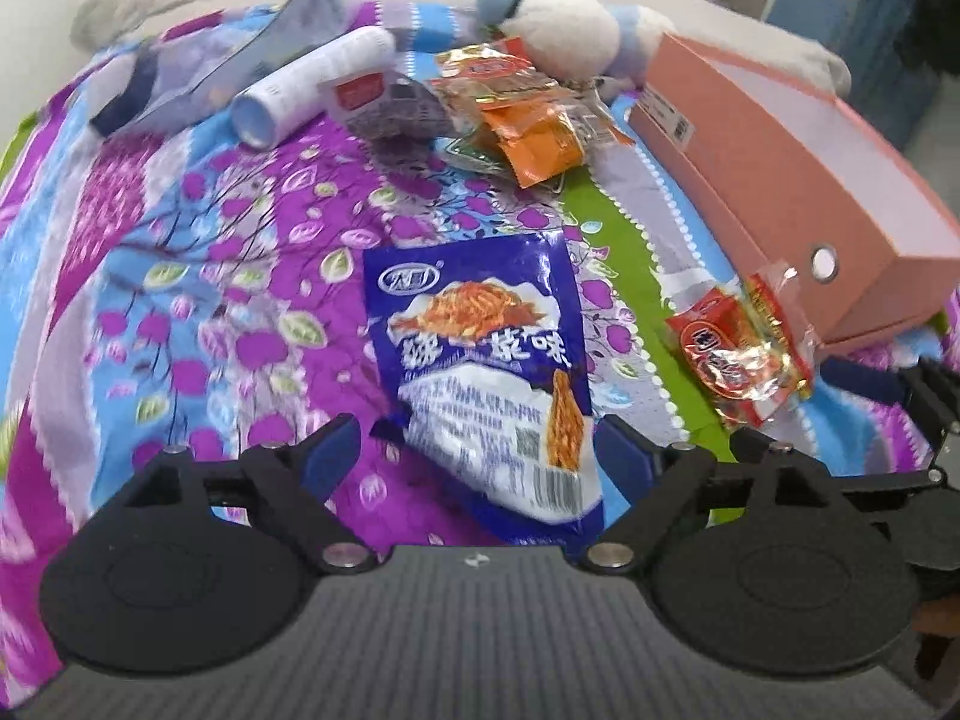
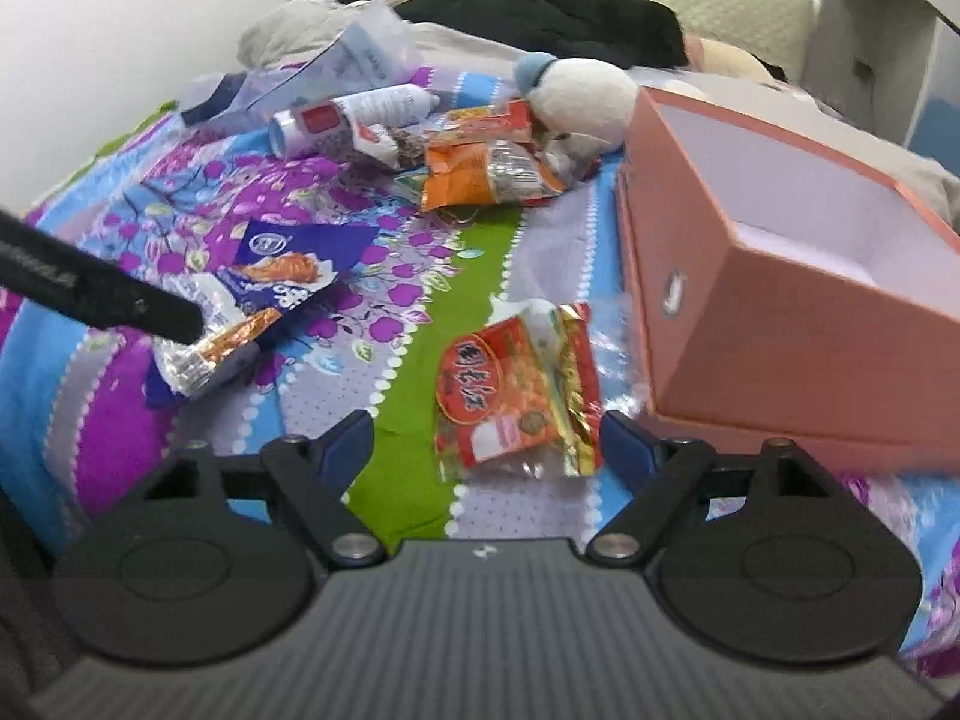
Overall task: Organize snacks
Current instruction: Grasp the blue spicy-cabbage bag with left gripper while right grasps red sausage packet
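Note:
A blue snack bag (image 1: 486, 372) lies flat on the flowered bedspread (image 1: 240, 276), its lower end between the fingers of my left gripper (image 1: 480, 456), which stands open around it. A red snack packet (image 2: 519, 390) lies on the green stripe between the spread fingers of my right gripper (image 2: 483, 444), also open. That packet (image 1: 741, 354) shows in the left wrist view too, beside the pink box (image 1: 780, 180). The pink box (image 2: 780, 276) stands open to the right of the packet, its white inside bare. The blue bag (image 2: 282, 276) lies to the left under a black part of the left gripper (image 2: 102, 294).
Farther back lies a pile of orange and red snack packets (image 2: 486, 168), with a white bottle (image 2: 354, 114), clear plastic packaging (image 2: 360, 60) and a white plush toy (image 2: 582, 102) around it. Dark clothing (image 2: 558, 12) lies at the bed's head.

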The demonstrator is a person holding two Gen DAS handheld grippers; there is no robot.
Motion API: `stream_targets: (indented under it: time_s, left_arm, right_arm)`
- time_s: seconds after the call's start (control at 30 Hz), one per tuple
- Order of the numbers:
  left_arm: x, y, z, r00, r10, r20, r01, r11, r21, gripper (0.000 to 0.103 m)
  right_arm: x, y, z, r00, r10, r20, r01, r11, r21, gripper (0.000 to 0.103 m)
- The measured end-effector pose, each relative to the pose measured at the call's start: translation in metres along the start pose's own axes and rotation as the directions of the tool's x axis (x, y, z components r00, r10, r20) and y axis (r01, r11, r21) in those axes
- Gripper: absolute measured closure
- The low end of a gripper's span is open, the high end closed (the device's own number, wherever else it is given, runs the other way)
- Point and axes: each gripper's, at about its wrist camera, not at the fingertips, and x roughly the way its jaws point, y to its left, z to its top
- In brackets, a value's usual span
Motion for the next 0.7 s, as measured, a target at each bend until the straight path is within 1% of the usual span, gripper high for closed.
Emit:
stream_targets:
  time_s: [0.13,0.23,0.27,0.33,0.4,0.53,0.63,0.7]
  left_arm:
    - [0.013,-0.002,0.01,0.999,-0.041,0.004,0.041,0.997,0.061,0.015]
    - [0.026,-0.003,0.015,0.999,-0.049,-0.019,0.051,0.994,0.094,0.015]
    - [0.031,-0.003,0.015,0.998,-0.05,-0.028,0.053,0.994,0.097,0.015]
    - [0.038,0.0,0.015,0.996,-0.08,-0.048,0.083,0.993,0.078,0.015]
    - [0.045,0.002,0.014,0.994,-0.087,-0.063,0.091,0.993,0.074,0.015]
    - [0.049,0.008,0.015,0.991,-0.109,-0.079,0.114,0.991,0.066,0.015]
    - [0.052,0.013,0.015,0.988,-0.123,-0.091,0.128,0.99,0.054,0.016]
    - [0.053,0.014,0.014,0.988,-0.123,-0.09,0.128,0.99,0.055,0.019]
  right_arm:
    - [0.015,0.008,0.002,1.0,-0.02,0.002,0.02,0.999,-0.05,0.02]
    - [0.03,0.013,0.004,0.999,-0.039,-0.016,0.037,0.996,-0.079,0.021]
    - [0.034,0.013,0.005,0.999,-0.047,-0.023,0.045,0.995,-0.085,0.025]
    - [0.041,0.014,0.006,0.997,-0.056,-0.046,0.052,0.995,-0.086,0.027]
    - [0.047,0.01,0.005,0.996,-0.043,-0.078,0.039,0.998,-0.053,0.026]
    - [0.054,-0.006,0.002,0.994,0.021,-0.106,-0.009,0.994,0.112,0.028]
    - [0.055,-0.005,0.0,0.994,0.028,-0.102,-0.015,0.993,0.118,0.029]
    - [0.054,-0.004,0.002,0.994,0.028,-0.107,-0.014,0.992,0.122,0.036]
